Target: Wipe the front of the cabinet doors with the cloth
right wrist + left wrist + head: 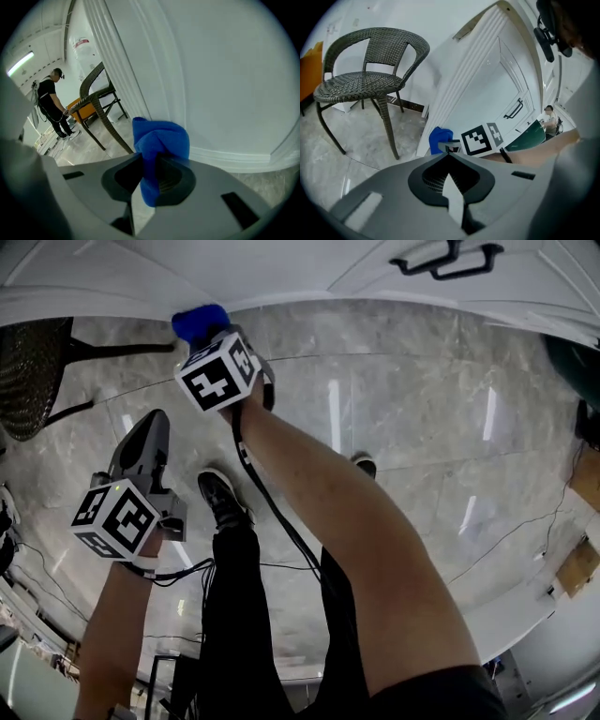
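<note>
Blue cloth (161, 138) sits in the right tongs (150, 161), right by the white panelled cabinet door's (225, 70) bottom; dark wicker chair (365, 79) stands further left.

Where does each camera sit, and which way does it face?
Head view: on the person's head, facing down at the floor; arms, legs, left gripper, right gripper show.
Left gripper view: on that gripper, facing the chair and cabinet door; its shut jaws, the right forearm show.
Right gripper view: on that gripper, facing the cabinet door; only its jaws show, gripping the blue cloth.
All three share the cloth.
</note>
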Demonstrator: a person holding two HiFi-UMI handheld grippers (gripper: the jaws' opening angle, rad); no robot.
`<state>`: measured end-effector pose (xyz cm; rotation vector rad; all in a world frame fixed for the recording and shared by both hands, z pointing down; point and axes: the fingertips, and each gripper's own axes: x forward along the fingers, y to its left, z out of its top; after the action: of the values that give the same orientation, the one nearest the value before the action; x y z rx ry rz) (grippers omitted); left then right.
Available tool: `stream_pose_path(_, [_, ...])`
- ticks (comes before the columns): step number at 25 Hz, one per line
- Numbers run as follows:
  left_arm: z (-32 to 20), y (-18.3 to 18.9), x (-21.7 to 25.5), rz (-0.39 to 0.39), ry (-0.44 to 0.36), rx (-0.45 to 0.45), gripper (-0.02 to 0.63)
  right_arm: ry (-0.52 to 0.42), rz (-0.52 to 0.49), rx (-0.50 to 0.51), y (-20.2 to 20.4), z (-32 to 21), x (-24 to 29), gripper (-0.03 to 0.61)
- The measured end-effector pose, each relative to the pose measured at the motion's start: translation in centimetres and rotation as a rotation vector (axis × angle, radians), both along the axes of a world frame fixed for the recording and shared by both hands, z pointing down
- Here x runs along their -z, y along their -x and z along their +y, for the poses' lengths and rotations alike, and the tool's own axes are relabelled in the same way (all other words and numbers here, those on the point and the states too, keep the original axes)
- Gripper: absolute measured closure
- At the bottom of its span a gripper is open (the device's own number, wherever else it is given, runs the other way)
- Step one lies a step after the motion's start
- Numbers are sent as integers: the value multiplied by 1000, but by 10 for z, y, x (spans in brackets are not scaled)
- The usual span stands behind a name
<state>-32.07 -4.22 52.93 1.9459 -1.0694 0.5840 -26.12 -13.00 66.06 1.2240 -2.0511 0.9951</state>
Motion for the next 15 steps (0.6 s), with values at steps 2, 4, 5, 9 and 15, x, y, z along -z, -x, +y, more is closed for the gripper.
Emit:
stream_pose_path(2, [-2,-3,0,-1,-6,-10,615,-8,8,16,1,-13,-4,518])
stream_pose_path(4, [-4,-10,0,3,-14,-23,615,2,10,14,-8,-18,-7,517])
stream_pose_path(5, [-5,-14,0,7,-16,-28,615,9,8,6,-14,-18,-8,517])
stream_pose_path(9, [-2,-41,2,21,-12,-45,615,35,33,-70,-70,-7,-16,517])
stream_pose_path(15, [8,-105,7,53,-10,-101,615,64,98,-201,-182,4,-30,517])
